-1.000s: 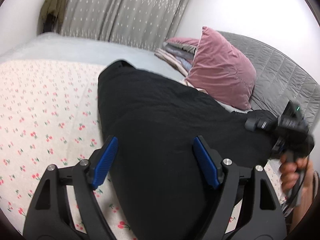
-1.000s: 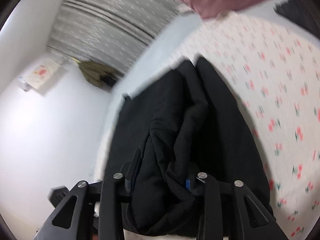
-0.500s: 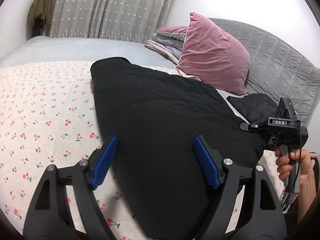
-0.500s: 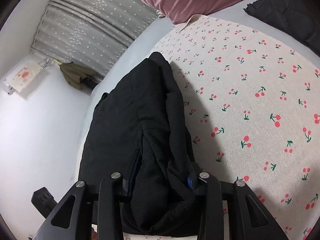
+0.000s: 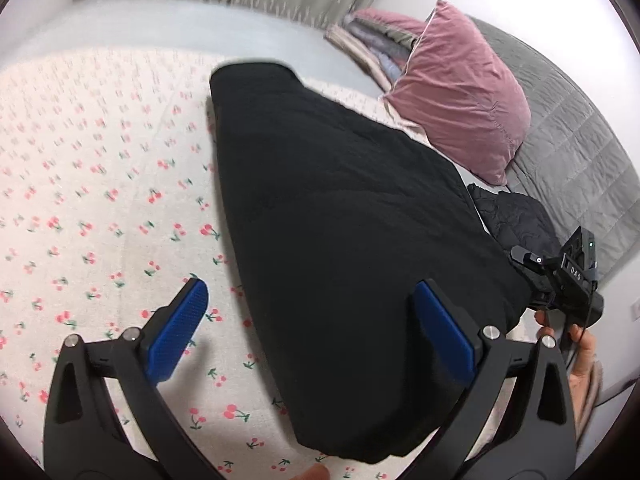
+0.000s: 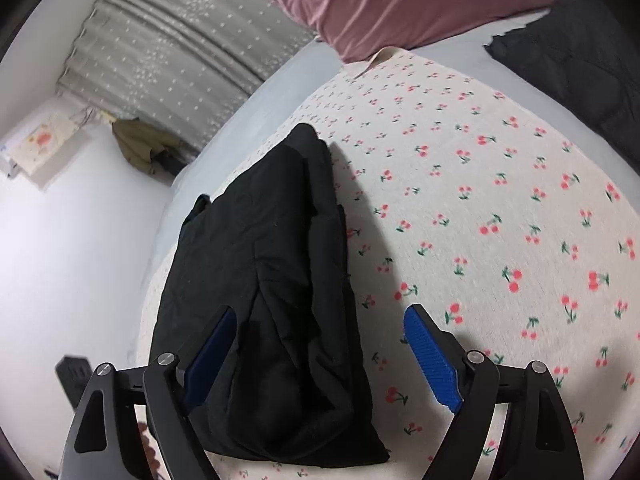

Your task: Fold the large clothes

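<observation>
A large black garment (image 5: 340,208) lies folded lengthwise on the cherry-print bed sheet (image 5: 100,200). My left gripper (image 5: 312,320) hovers over its near end, jaws opening wide. The left blue pad is over the sheet and the right one over the cloth, neither pressing. In the right wrist view the same garment (image 6: 272,280) rests on the sheet (image 6: 480,200). My right gripper (image 6: 320,354) is opening, with the garment's thick near corner lying loose between its pads. The right gripper (image 5: 560,284) also shows from the left wrist view, held by a hand (image 5: 576,344).
A pink pillow (image 5: 456,92) leans on a grey quilted headboard (image 5: 580,152), with a stack of folded clothes (image 5: 376,44) behind it. Another dark quilted garment (image 5: 516,216) lies by the pillow. Grey curtains (image 6: 180,40) and a hanging olive coat (image 6: 140,144) stand beyond the bed.
My right gripper's jaws have spread and let go of the bunched black cloth, which now lies on the bed. My left gripper's jaws have widened further.
</observation>
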### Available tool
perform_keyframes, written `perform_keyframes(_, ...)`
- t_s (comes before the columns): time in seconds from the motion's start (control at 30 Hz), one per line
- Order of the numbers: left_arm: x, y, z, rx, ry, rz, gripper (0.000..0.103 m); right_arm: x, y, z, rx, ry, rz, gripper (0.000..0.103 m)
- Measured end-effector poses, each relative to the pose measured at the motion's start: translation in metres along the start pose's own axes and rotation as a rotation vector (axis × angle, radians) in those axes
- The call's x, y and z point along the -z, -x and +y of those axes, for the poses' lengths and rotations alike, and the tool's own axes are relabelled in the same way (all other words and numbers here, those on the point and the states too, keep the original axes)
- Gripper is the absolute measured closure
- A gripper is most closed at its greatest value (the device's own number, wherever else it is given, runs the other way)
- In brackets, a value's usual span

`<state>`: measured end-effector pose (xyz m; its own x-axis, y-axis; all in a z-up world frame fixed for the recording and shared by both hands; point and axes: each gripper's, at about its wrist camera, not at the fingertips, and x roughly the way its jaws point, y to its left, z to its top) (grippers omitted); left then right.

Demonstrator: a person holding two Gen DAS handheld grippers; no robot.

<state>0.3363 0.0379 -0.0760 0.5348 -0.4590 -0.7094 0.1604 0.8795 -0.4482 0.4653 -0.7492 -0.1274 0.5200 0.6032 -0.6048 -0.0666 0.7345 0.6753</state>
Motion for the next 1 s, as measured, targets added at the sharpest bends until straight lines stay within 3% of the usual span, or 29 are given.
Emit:
perform_keyframes(0.17,-0.011,-0.022,0.018,0.102,0.071,0.081,0.001,-0.016,-0.004,-0.001,-0.022,0.01,0.021,0.016)
perform_keyframes(0.3,-0.012,-0.036,0.028,0.193,0.136,0.128,0.001,-0.025,-0.021,-0.012,-0.137,-0.062,0.067,0.016)
perform_keyframes(0.53,0.0,-0.064,0.048,0.388,0.313,0.231,0.0,-0.02,-0.067,-0.028,-0.2,-0.136,0.199,0.016)
perform_keyframes(0.63,0.004,-0.074,0.049,0.448,0.358,0.227,0.0,-0.015,-0.081,-0.039,-0.252,-0.177,0.218,0.016)
perform_keyframes(0.8,0.002,-0.066,0.038,0.411,0.331,0.156,0.005,-0.01,-0.083,-0.027,-0.269,-0.121,0.193,0.019)
perform_keyframes(0.83,0.001,-0.062,0.037,0.405,0.327,0.146,0.007,-0.008,-0.085,-0.023,-0.315,-0.115,0.195,0.033)
perform_keyframes(0.87,0.0,-0.059,0.037,0.4,0.322,0.132,0.012,-0.005,-0.088,-0.024,-0.381,-0.147,0.202,0.037)
perform_keyframes(1.0,-0.006,-0.042,0.034,0.371,0.282,0.067,0.023,-0.001,-0.087,-0.021,-0.478,-0.182,0.176,0.043)
